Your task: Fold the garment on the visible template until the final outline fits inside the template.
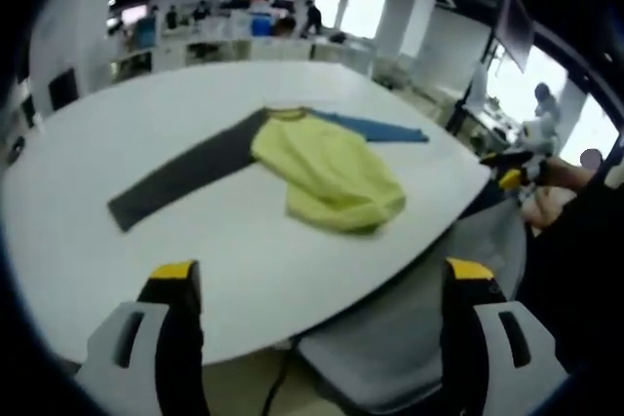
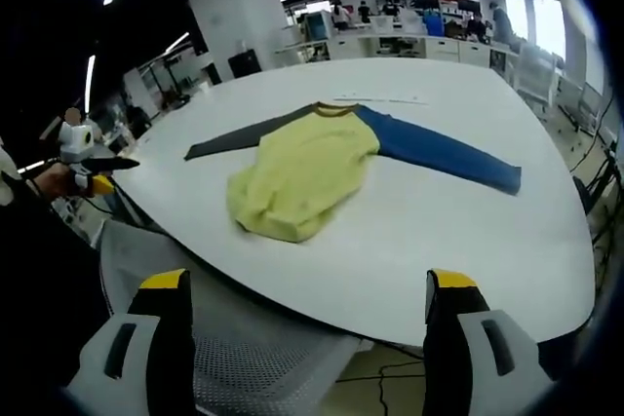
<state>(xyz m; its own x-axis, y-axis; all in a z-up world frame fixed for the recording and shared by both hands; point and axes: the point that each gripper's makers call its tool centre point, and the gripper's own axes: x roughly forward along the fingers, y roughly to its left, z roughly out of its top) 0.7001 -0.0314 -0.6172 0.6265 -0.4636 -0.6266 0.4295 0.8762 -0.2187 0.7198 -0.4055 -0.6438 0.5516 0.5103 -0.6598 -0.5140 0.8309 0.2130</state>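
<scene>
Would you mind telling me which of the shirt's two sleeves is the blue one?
The blue sleeve lies stretched toward the right in the right gripper view; the other sleeve is dark grey and runs off the yellow body the opposite way.

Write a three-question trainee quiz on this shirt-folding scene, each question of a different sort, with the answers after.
1. True or false: the left gripper is shut on the gray sleeve.
2. Multiple choice: the shirt's two sleeves are A) both blue, B) one gray and one blue, C) both yellow.
3. Fill in: the shirt lies on a white ___, with a gray mesh chair at its near edge.

Key
1. False: both grippers, the right gripper too, stand open, off the table and holding nothing.
2. B: the blue sleeve stretches out opposite the gray one.
3. table
</scene>
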